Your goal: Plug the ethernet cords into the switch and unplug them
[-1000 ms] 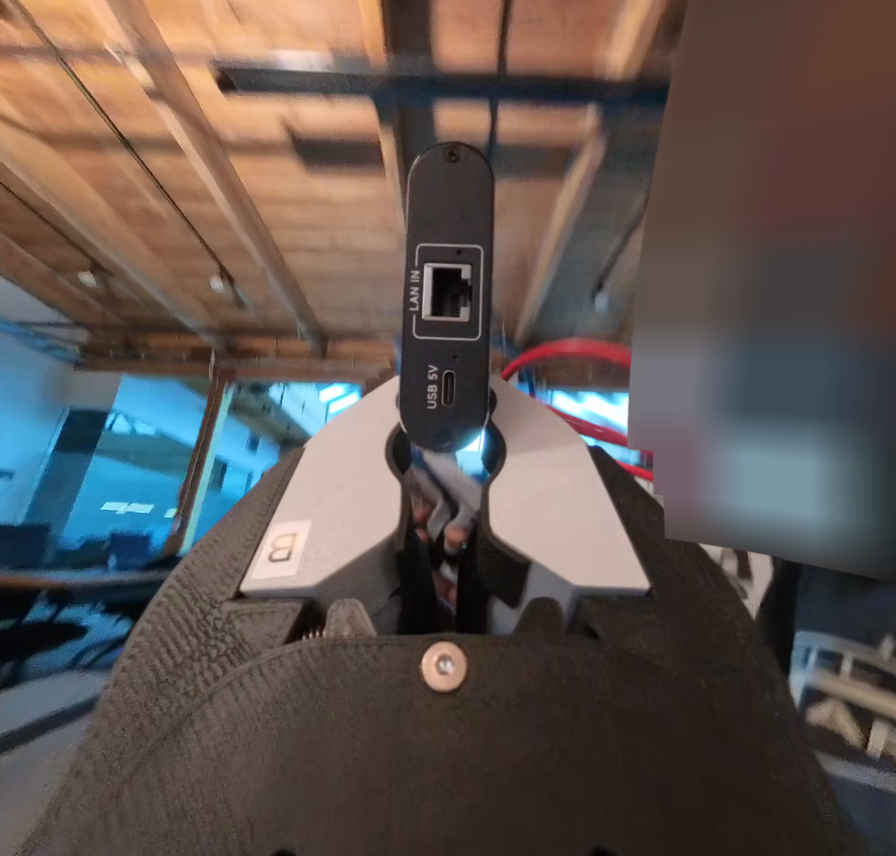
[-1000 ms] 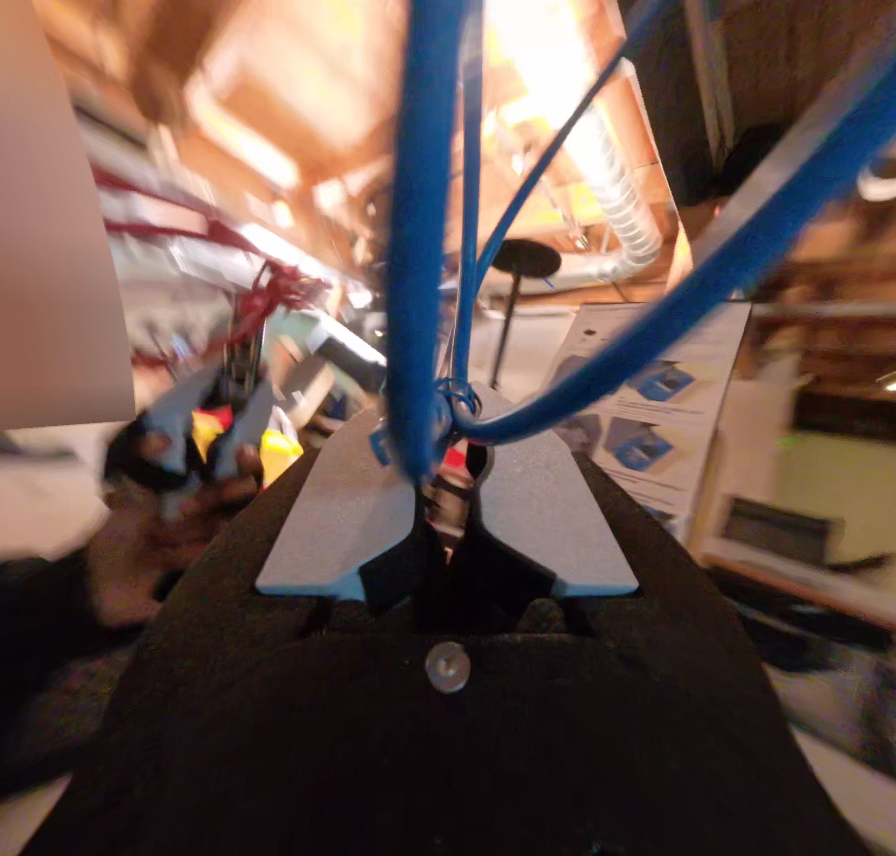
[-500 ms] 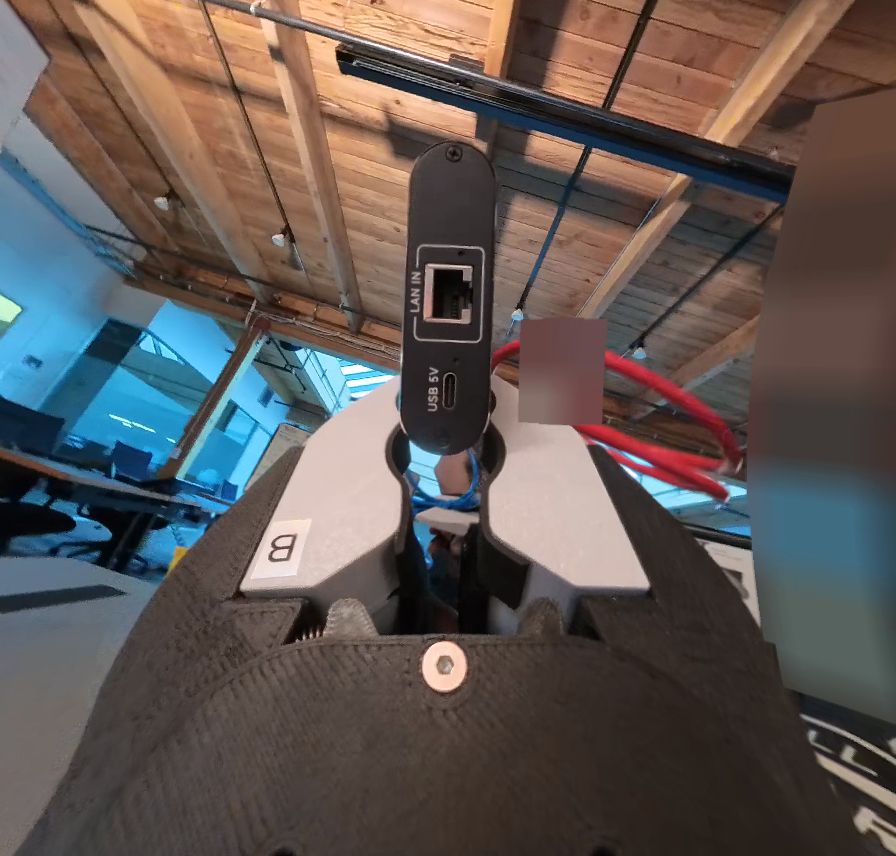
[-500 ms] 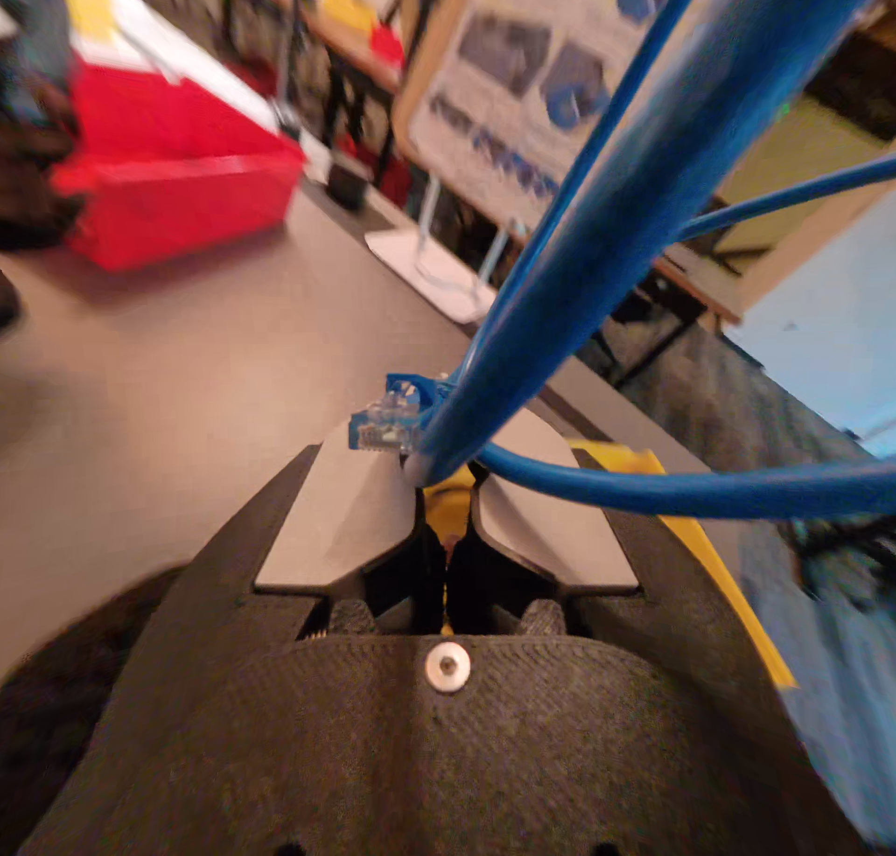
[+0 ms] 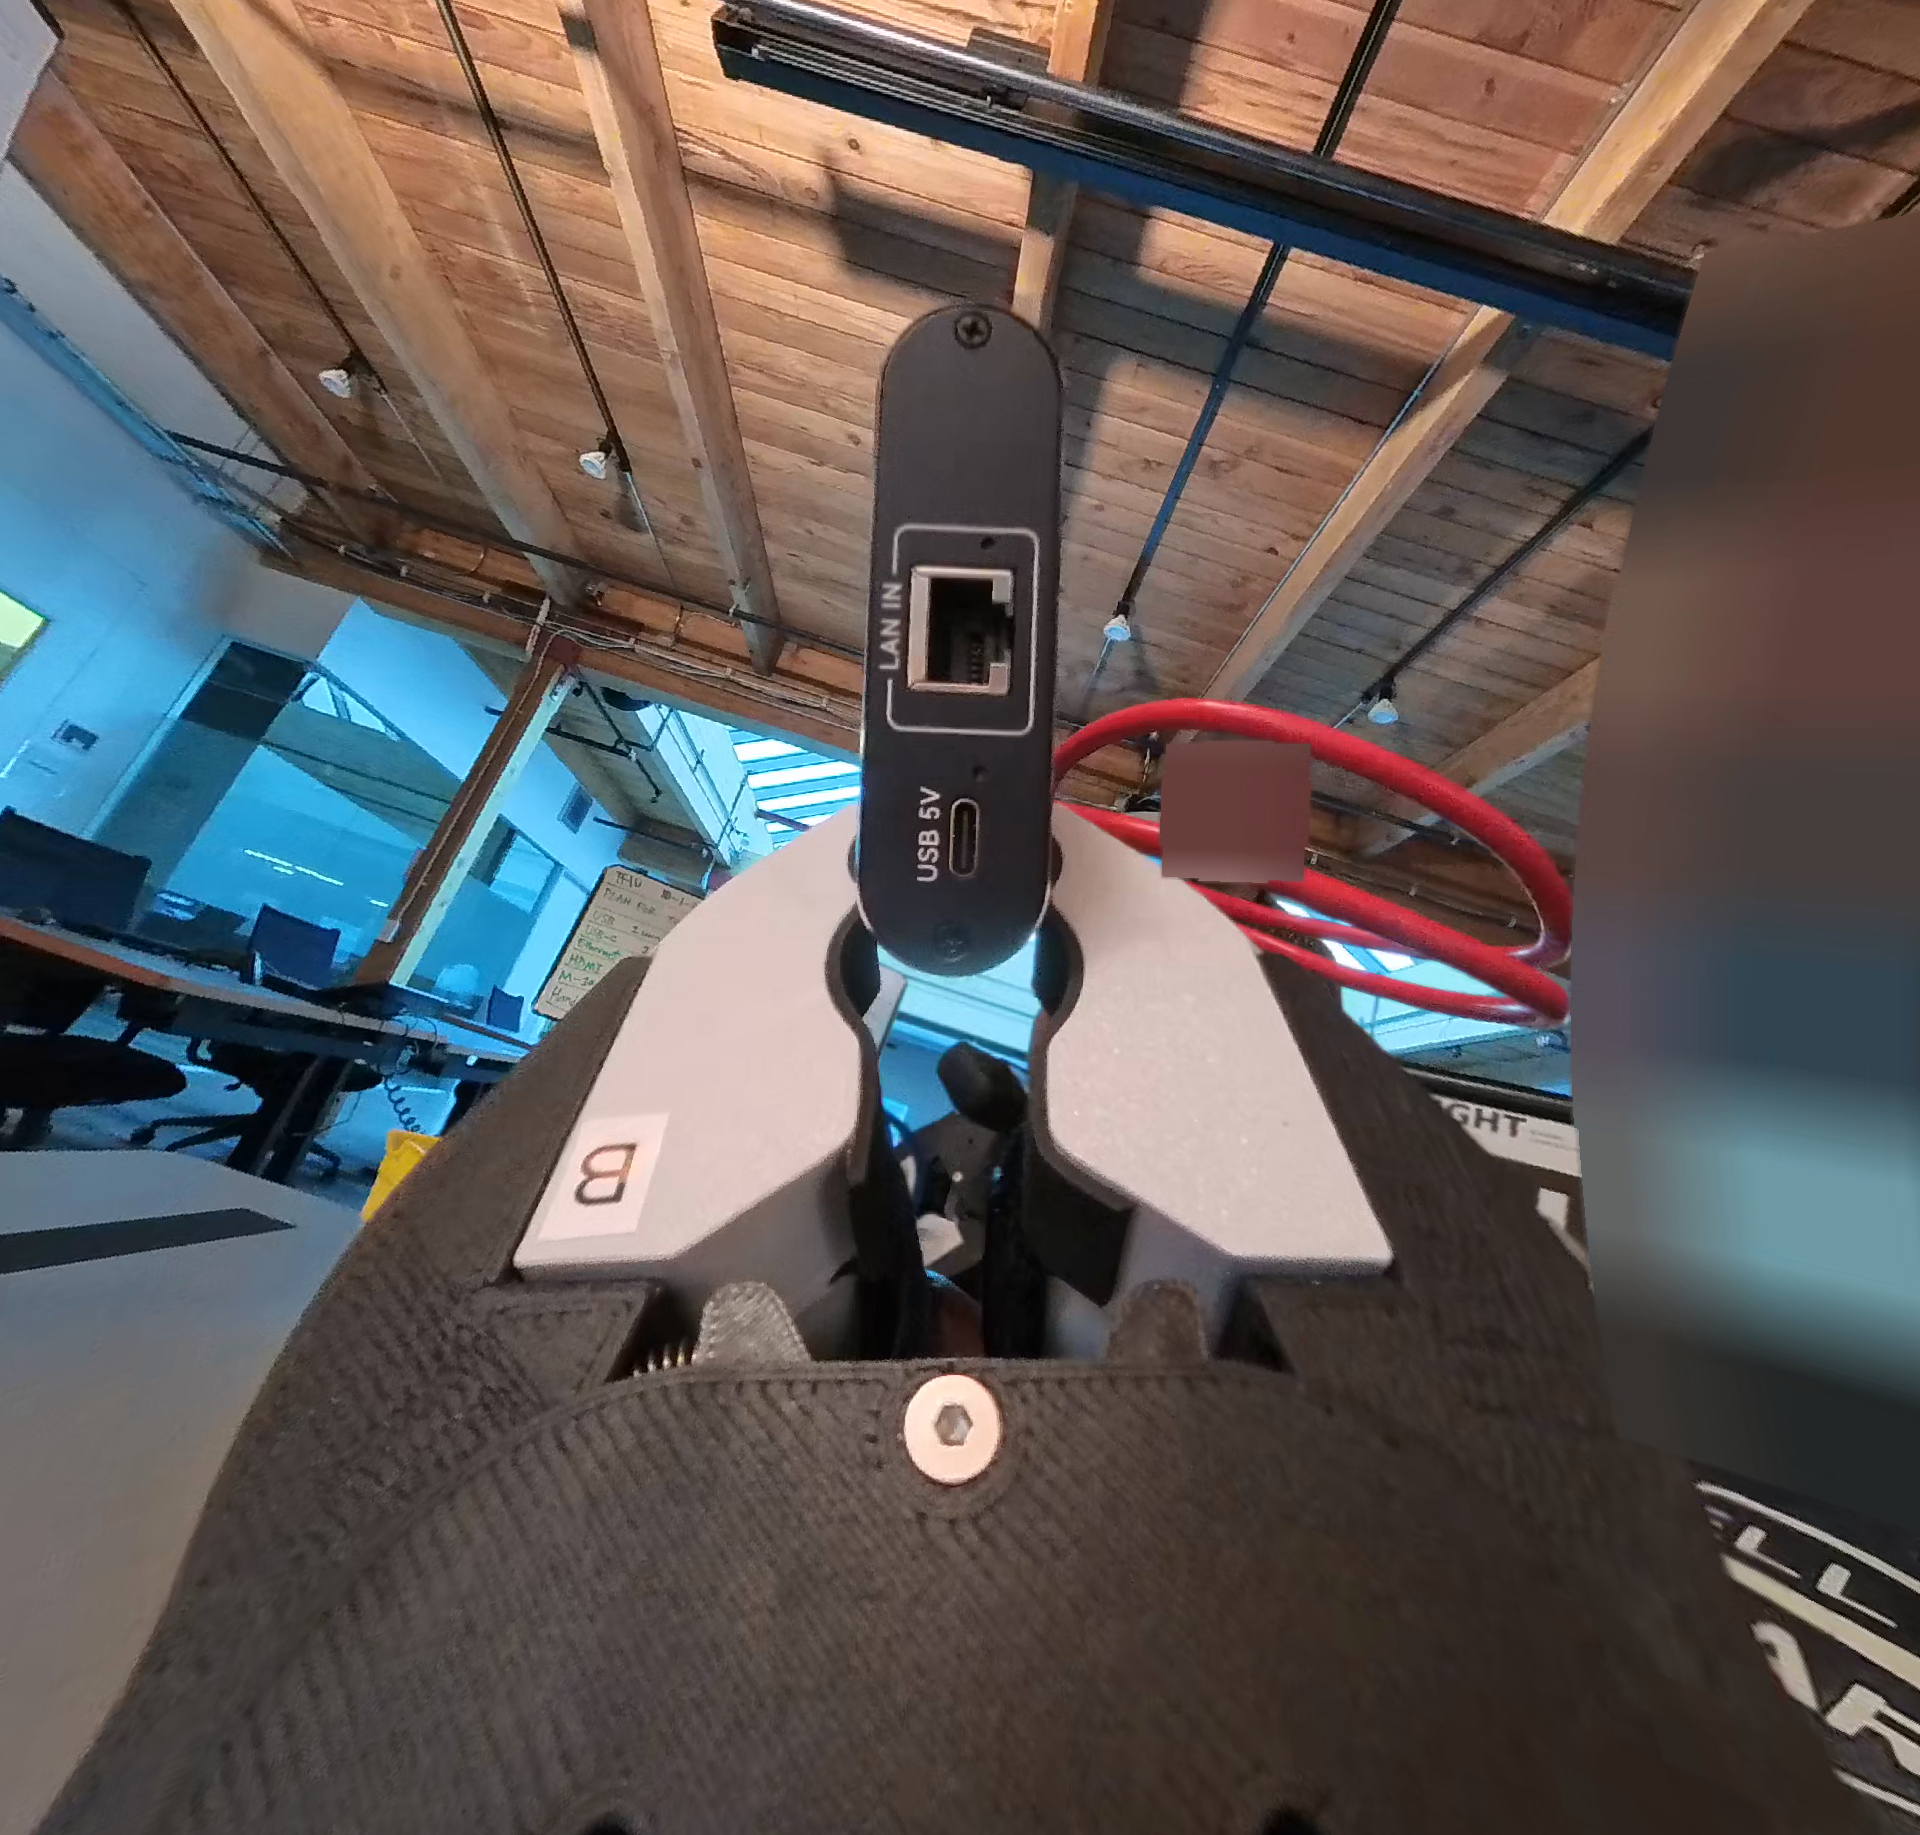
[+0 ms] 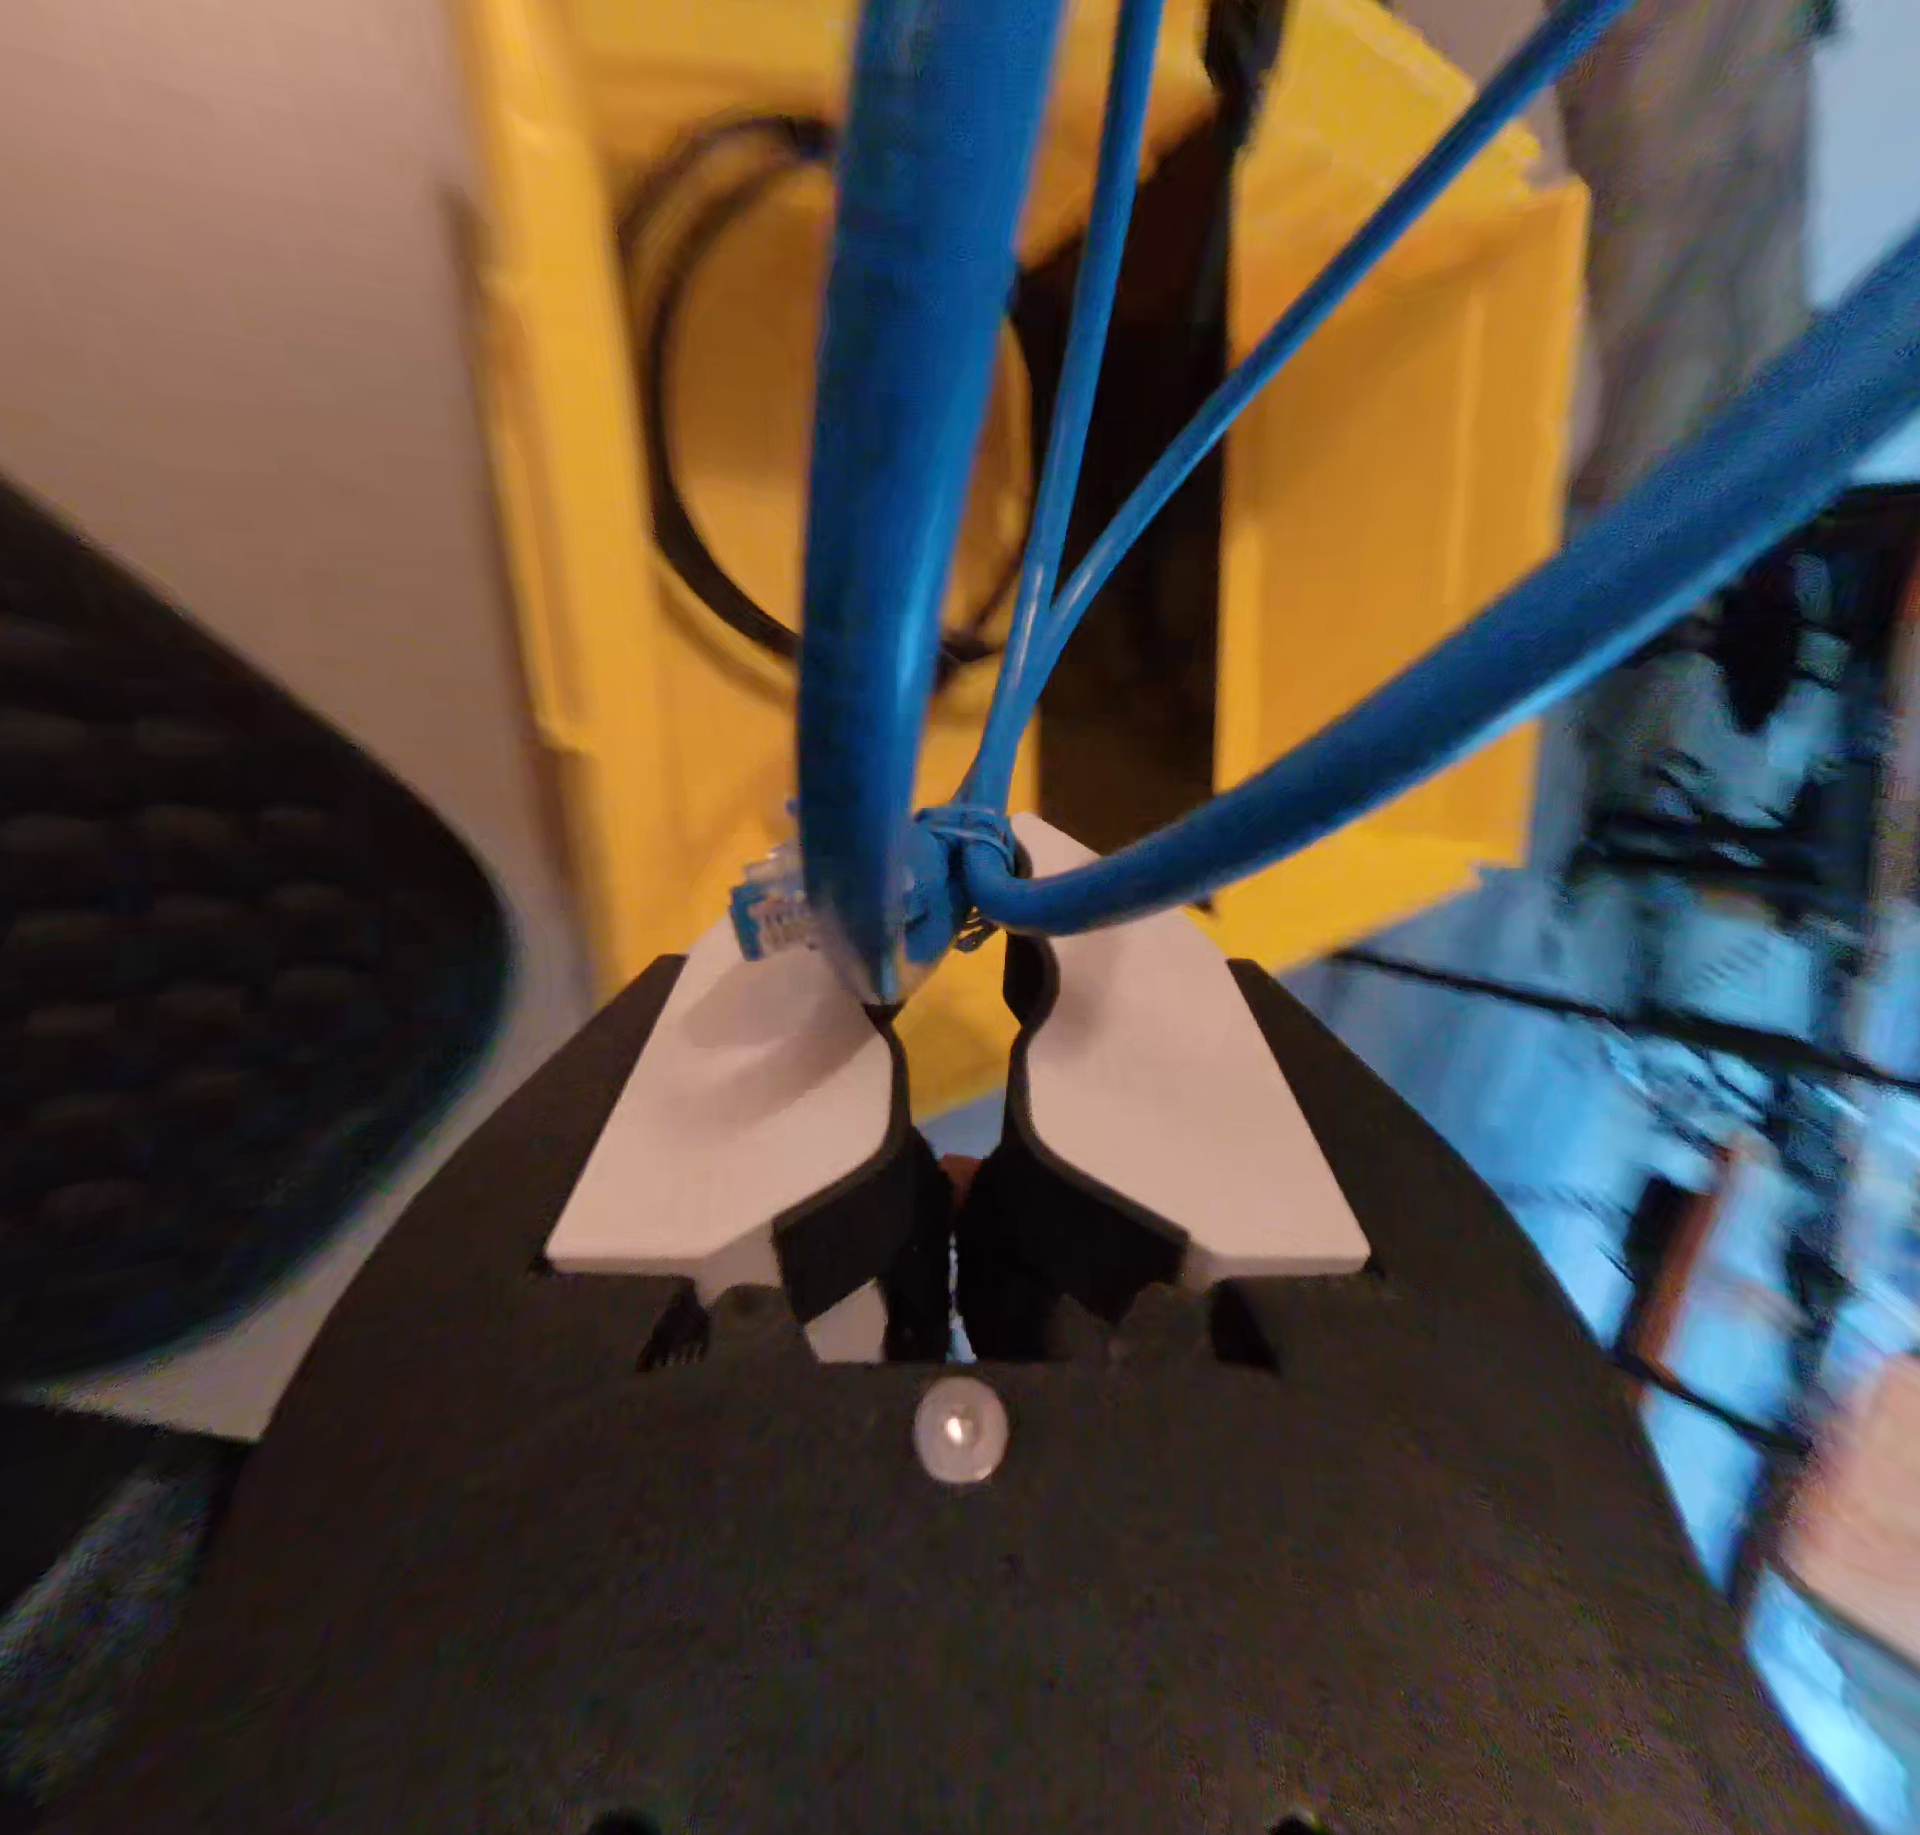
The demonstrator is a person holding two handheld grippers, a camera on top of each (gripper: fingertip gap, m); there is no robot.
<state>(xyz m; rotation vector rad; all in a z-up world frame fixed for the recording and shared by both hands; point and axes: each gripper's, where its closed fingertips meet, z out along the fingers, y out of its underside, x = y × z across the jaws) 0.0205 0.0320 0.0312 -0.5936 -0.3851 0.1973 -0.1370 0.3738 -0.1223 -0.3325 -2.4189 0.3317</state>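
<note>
Between the grey fingers of our left gripper [image 5: 956, 912] stands the slim black metal switch with rounded ends [image 5: 961, 632], clamped by its lower end and held upright against a wooden beam ceiling. Its end-face socket is empty, so we judge nothing is plugged in yet and the whole plug-and-unplug cycle remains.

Our right gripper [image 6: 951, 938] is pinched on the bundled blue ethernet cord [image 6: 904, 455] near a tie that binds its loops; the clear-tipped blue plug [image 6: 767, 902] sticks out sideways over the left finger, not pointing forward. We expect it needs re-aiming before it can go in.

Much is unclear. The right wrist view is smeared by motion; behind the cord we make out only a yellow plastic bin [image 6: 1382, 414] and a pale worktop [image 6: 208, 258]. Neither view shows the other gripper, so we cannot tell how far plug and socket are apart. A looped red cable [image 5: 1434, 850] hangs behind the switch, its ends hidden.
</note>
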